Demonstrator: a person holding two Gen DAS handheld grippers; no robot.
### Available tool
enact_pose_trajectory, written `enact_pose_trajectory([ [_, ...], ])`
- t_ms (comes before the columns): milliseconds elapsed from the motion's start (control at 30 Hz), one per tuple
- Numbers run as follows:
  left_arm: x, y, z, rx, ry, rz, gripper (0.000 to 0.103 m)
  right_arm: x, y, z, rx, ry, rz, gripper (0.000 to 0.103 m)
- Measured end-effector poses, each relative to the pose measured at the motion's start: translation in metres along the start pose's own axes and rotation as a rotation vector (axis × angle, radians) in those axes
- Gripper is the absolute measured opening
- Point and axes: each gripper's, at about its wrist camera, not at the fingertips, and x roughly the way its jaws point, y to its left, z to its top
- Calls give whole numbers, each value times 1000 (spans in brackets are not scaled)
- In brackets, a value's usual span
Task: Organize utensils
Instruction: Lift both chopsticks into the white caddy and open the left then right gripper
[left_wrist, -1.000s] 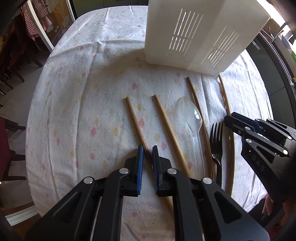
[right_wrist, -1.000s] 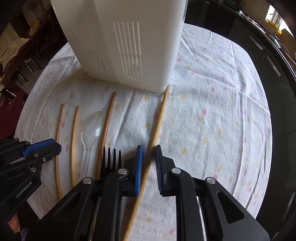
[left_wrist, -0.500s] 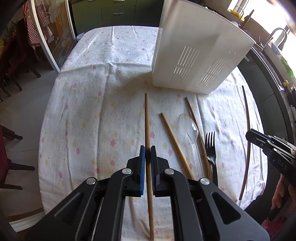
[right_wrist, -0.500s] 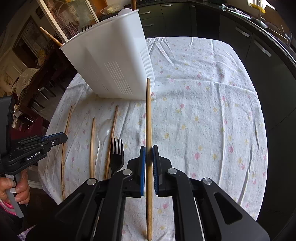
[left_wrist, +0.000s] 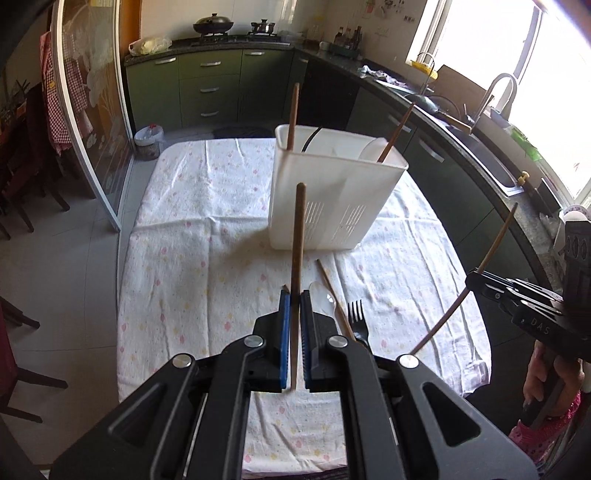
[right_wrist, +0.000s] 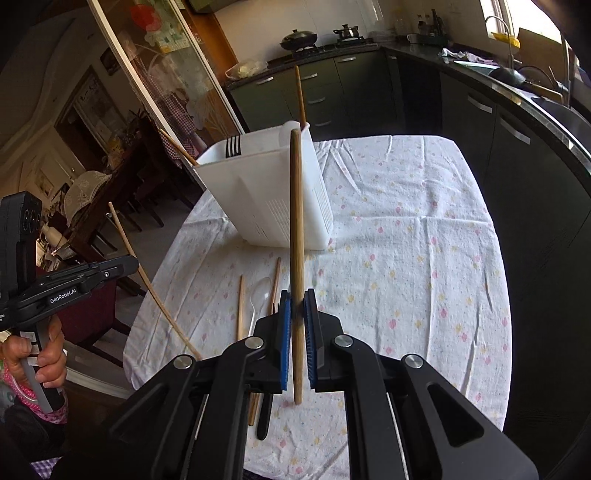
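My left gripper (left_wrist: 294, 306) is shut on a wooden chopstick (left_wrist: 297, 258), lifted above the table and pointing at the white utensil holder (left_wrist: 332, 206). My right gripper (right_wrist: 296, 306) is shut on another wooden chopstick (right_wrist: 295, 221), also lifted, in front of the holder (right_wrist: 266, 199). The holder has chopsticks and a black fork (right_wrist: 232, 146) standing in it. On the cloth lie two chopsticks (right_wrist: 241, 306), a clear plastic spoon (right_wrist: 258, 295) and a black fork (left_wrist: 357, 317). Each gripper shows in the other's view, the right one (left_wrist: 476, 278) and the left one (right_wrist: 129, 263).
The table has a white flowered cloth (right_wrist: 406, 258). Dark green kitchen cabinets (left_wrist: 214, 88) and a counter with a sink (left_wrist: 491, 155) run along the back and right. A glass sliding door (left_wrist: 92, 122) and dark chairs stand on the left.
Both grippers have risen well above the table with their chopsticks, which now point up toward the holder. The utensils left on the cloth have not moved.
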Motion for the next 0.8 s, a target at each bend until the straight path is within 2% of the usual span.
enact_pose_trajectory([
  [133, -16, -12, 15, 33, -59, -5, 5, -24, 13, 16, -29, -66, 8, 8],
  [333, -31, -27, 43, 68, -136, 9, 5, -42, 31, 43, -56, -119, 13, 8],
  [533, -49, -42, 76, 100, -198, 16, 5, -62, 47, 77, -83, -159, 28, 8],
  [800, -79, -57, 119, 122, -311, -7, 4, -98, 62, 136, -77, -276, 11, 8],
])
